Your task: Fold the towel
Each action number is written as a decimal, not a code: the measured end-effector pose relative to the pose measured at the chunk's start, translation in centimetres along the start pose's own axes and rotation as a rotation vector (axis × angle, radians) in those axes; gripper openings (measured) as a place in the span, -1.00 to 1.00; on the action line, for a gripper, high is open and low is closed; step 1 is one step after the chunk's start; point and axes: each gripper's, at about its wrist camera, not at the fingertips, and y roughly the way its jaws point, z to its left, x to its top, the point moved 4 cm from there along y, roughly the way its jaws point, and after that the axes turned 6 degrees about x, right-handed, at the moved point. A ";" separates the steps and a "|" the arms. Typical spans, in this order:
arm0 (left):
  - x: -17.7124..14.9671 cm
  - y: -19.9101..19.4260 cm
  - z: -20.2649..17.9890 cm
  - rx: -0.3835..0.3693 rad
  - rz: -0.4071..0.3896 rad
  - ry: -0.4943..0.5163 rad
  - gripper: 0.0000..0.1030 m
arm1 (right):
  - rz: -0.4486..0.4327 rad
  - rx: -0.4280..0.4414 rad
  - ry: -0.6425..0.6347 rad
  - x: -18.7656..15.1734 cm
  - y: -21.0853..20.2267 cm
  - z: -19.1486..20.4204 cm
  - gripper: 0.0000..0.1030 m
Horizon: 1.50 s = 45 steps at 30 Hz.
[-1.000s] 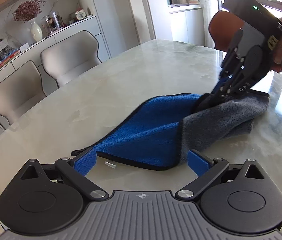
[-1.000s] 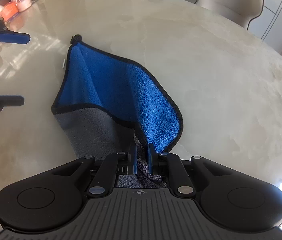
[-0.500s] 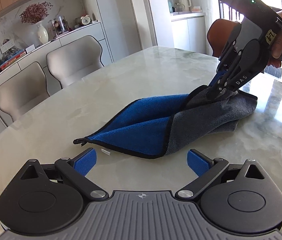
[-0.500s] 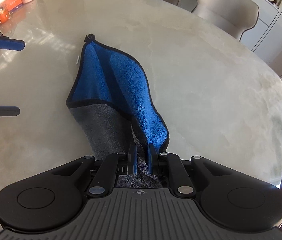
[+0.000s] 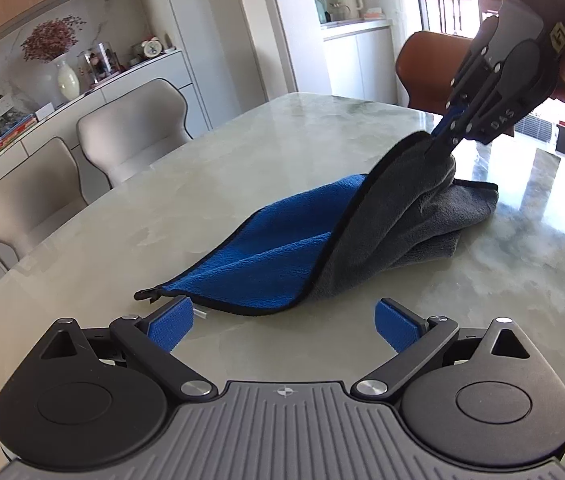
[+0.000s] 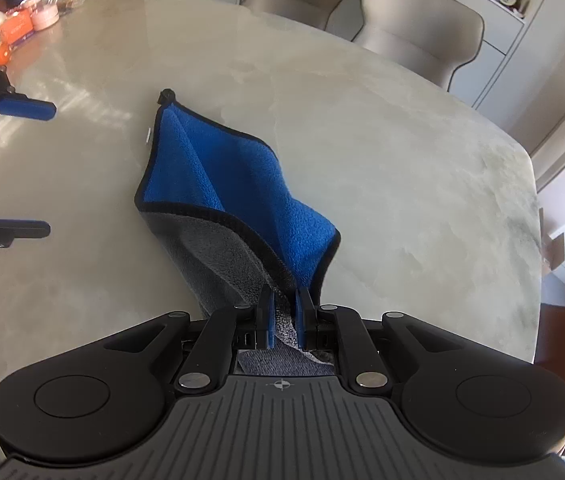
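The towel (image 5: 282, 256) is blue on one side and grey on the other, with a black hem. It lies partly on the marble table (image 5: 162, 216) and partly hangs lifted. My right gripper (image 6: 284, 312) is shut on a grey edge of the towel (image 6: 238, 184) and holds that edge above the table; it also shows in the left wrist view (image 5: 444, 146). My left gripper (image 5: 284, 320) is open and empty, just short of the towel's near corner with the black loop (image 5: 144, 294). In the right wrist view its fingers (image 6: 24, 108) show at the left.
Beige chairs (image 5: 130, 124) stand along the table's far side, with a brown chair (image 5: 426, 68) at the end. Orange and pink items (image 6: 14, 24) sit on the table's far left corner. A small white scrap (image 5: 201, 313) lies by the towel's near corner.
My right gripper has risen and drawn the grey edge up and over toward the blue half. The towel's footprint on the table has narrowed. My left gripper stayed open.
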 end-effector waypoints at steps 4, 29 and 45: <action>0.3 0.6 -0.6 -0.020 0.007 0.067 0.94 | -0.031 -0.015 0.025 -1.0 -1.4 -0.5 -0.79; 6.2 12.6 4.2 -0.147 0.033 0.499 0.93 | -0.135 0.000 0.039 -4.1 -5.3 -1.0 -0.79; 7.7 21.5 7.0 -0.455 0.307 0.571 0.64 | -0.078 -0.002 0.088 -4.9 -3.7 -1.9 -0.78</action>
